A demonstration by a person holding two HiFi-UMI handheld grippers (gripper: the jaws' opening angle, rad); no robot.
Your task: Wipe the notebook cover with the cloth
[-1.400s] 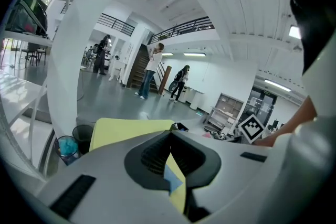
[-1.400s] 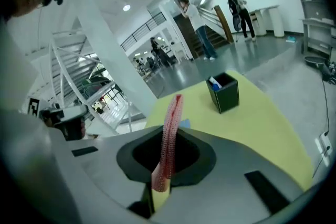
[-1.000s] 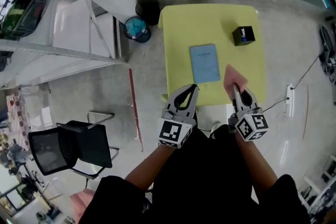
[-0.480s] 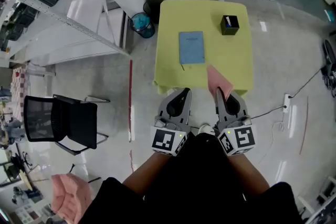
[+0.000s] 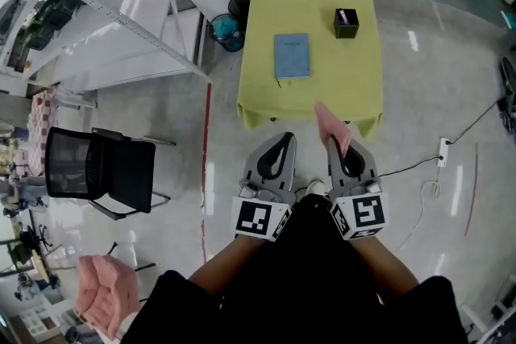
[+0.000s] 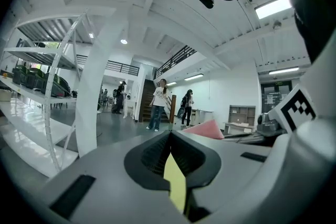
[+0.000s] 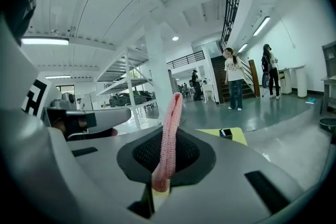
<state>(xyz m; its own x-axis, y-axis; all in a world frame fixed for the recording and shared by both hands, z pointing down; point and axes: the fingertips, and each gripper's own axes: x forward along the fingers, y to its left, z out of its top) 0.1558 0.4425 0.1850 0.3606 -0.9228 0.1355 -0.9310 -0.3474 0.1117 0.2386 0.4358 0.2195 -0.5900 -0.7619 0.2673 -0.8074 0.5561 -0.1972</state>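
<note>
Well inside the table (image 5: 359, 76) edges, notebook (image 5: 292, 55).

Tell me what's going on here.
A person holds a gripper in each hand, close to the body, on the near side of the yellow table. The right gripper is shut on a pink cloth, which sticks out ahead of it. The left gripper is shut and empty. The blue notebook lies flat on the table, apart from a black box, with nothing touching it. Wiping has not begun.

One notebook (image 5: 292, 55), one cloth (image 5: 333, 127), one box (image 5: 346, 22)
</note>
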